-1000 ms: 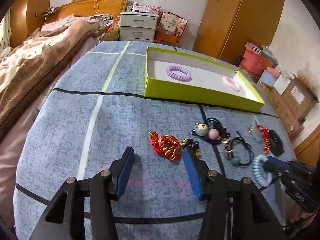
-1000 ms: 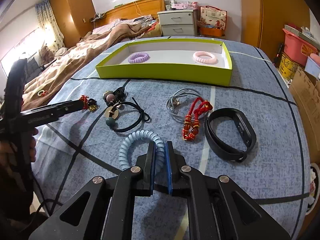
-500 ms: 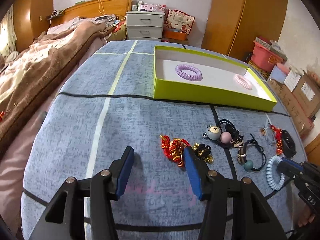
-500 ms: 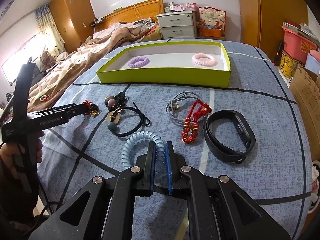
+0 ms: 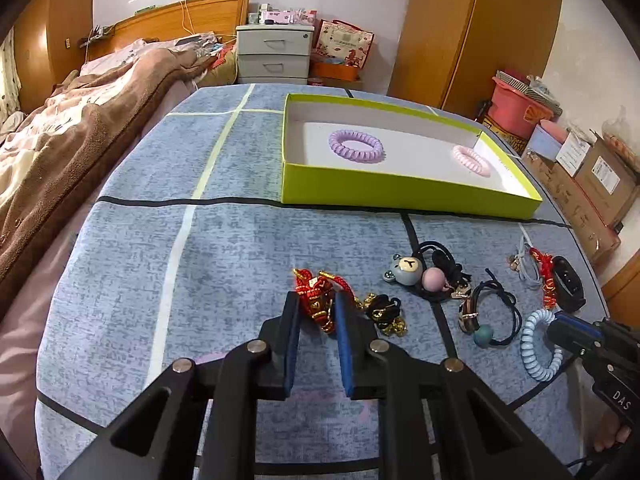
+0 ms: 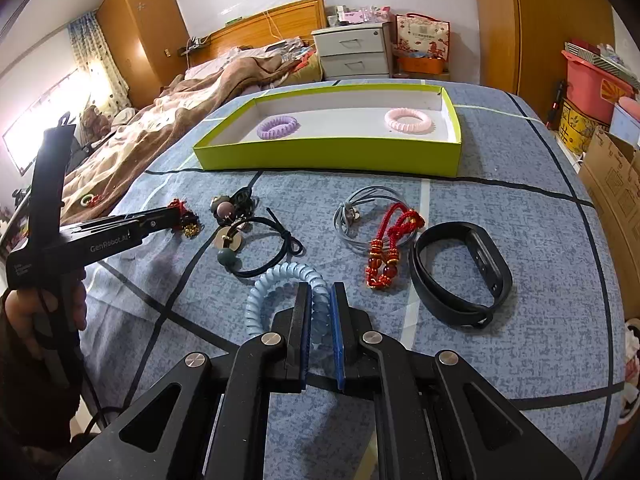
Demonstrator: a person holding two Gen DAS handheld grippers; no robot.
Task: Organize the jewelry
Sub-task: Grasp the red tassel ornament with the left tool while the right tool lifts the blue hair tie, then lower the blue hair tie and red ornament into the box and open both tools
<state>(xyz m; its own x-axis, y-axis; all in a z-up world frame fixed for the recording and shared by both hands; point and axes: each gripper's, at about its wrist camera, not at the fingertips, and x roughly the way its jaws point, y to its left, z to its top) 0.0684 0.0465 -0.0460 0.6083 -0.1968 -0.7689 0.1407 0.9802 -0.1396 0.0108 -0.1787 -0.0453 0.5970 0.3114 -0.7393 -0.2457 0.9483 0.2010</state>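
Note:
A lime-green tray [image 5: 400, 190] [image 6: 332, 156] holds a purple coil band [image 5: 355, 145] [image 6: 278, 126] and a pink coil band [image 5: 471, 156] [image 6: 408, 119]. My left gripper [image 5: 316, 304] is shut on a red and gold bracelet [image 5: 314, 298] on the blue cloth. My right gripper [image 6: 319, 296] is shut on a light blue coil band [image 6: 276, 292], which also shows in the left wrist view [image 5: 538, 344]. Loose on the cloth lie a bear hair tie [image 5: 406, 270], a black hair tie with beads [image 6: 256, 244], a grey cord [image 6: 356, 210], a red beaded bracelet [image 6: 386, 250] and a black wristband [image 6: 460, 272].
A black and gold charm [image 5: 384, 312] lies just right of my left gripper. A bed with a brown blanket [image 5: 68, 136] runs along the left. A drawer unit [image 5: 274, 54] stands behind the table, boxes [image 5: 592, 184] and a red bin [image 5: 520, 108] to the right.
My left gripper has moved right and forward over the red and gold bracelet and its jaws have closed on it. My right gripper stays shut on the blue coil band.

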